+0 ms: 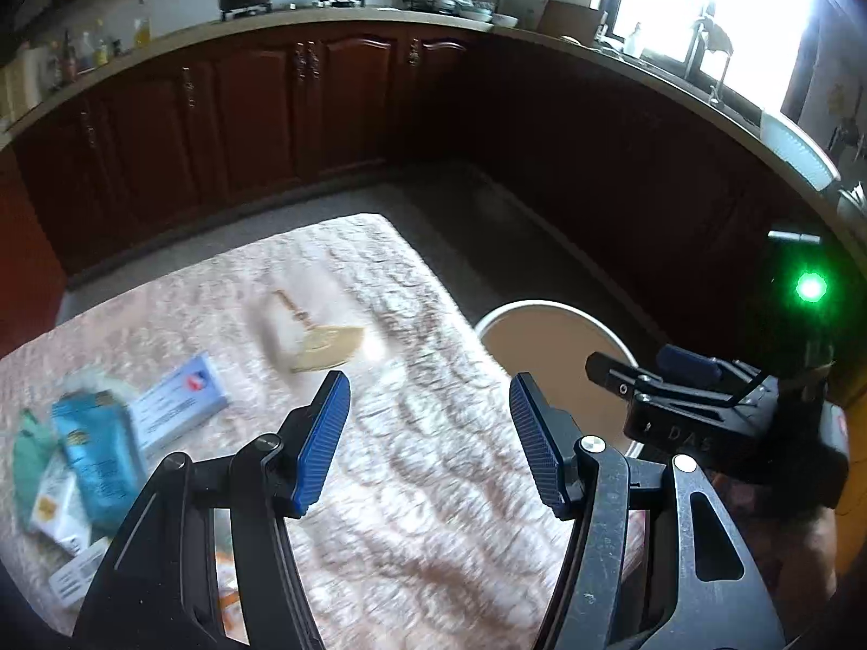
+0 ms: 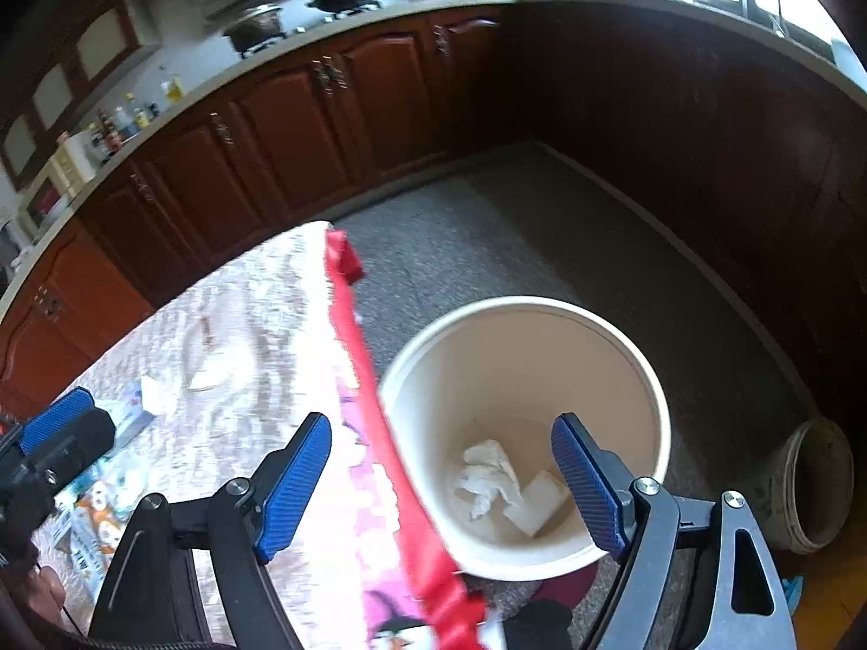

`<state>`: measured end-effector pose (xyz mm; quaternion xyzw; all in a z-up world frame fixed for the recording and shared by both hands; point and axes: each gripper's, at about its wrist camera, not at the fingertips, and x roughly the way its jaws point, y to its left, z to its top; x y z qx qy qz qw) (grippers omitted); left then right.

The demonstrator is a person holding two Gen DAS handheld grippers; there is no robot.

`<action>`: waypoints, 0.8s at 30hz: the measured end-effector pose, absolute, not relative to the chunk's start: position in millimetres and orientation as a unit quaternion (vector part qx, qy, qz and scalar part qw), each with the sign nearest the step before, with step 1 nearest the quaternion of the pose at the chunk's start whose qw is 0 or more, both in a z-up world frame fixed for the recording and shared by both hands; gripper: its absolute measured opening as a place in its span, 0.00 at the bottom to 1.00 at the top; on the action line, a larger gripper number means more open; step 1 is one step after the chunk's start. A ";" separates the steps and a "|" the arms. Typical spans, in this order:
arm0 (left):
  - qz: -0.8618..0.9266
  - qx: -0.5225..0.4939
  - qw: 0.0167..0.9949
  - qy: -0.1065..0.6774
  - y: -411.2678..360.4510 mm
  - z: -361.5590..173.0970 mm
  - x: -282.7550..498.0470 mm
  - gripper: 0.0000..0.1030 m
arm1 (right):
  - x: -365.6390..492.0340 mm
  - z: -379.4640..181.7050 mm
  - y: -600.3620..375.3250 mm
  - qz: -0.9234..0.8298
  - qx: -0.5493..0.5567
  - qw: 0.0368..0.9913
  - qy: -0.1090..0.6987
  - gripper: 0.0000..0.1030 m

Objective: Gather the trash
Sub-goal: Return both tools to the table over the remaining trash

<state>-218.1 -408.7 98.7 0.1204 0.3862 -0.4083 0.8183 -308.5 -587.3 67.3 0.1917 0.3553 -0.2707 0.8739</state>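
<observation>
My left gripper (image 1: 428,439) is open and empty above the table with the pale patterned cloth (image 1: 412,487). Trash lies on the cloth: a tan wrapper (image 1: 319,344) ahead, a white and blue box (image 1: 176,406) and blue packets (image 1: 92,455) at the left. My right gripper (image 2: 441,482) is open and empty over the table edge, above the cream bin (image 2: 645,379). The bin holds crumpled white paper (image 2: 487,474) and a white piece (image 2: 534,506). The bin also shows in the left wrist view (image 1: 547,309), with my right gripper (image 1: 677,395) over it.
The cloth has a red trim (image 2: 352,336) along the table's right edge. Dark wooden cabinets (image 1: 260,108) and a counter curve around the grey floor (image 2: 487,233). A small dirty bucket (image 2: 813,487) lies on its side beside the bin.
</observation>
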 end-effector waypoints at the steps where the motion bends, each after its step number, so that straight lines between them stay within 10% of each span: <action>1: -0.402 0.120 0.822 0.385 -402.4 99.2 -217.7 0.58 | -305.2 70.4 -579.5 -0.264 0.186 0.877 0.354 0.80; 24: -0.287 0.083 0.872 0.387 -212.3 105.0 -173.0 0.58 | -217.0 74.0 -431.6 -0.103 0.108 0.912 0.381 0.82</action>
